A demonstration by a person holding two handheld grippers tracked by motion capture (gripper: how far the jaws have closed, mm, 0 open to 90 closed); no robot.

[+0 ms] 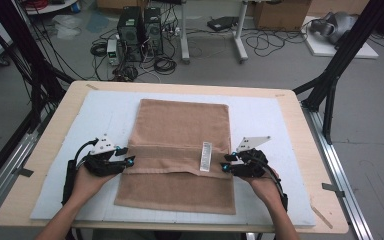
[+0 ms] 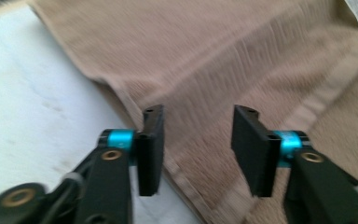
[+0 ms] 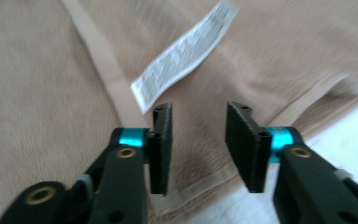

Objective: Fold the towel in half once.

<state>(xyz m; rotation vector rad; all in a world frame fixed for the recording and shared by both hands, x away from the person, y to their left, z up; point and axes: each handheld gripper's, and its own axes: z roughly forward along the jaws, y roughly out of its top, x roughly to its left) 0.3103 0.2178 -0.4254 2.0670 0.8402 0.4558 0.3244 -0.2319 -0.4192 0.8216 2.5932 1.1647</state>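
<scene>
High view shows your left gripper (image 1: pixel 128 155) and right gripper (image 1: pixel 225 163) at the folded edge of the brown towel (image 1: pixel 180 130) lying mid-table, jaws apart with nothing pinched, so next close on both side hems evenly.

A tan terry towel (image 1: pixel 180 150) lies flat on the white mat (image 1: pixel 265 120), partly folded, its upper layer's hemmed edge running across the middle. A white care label (image 1: pixel 206 156) rests near the right side of that edge.
</scene>
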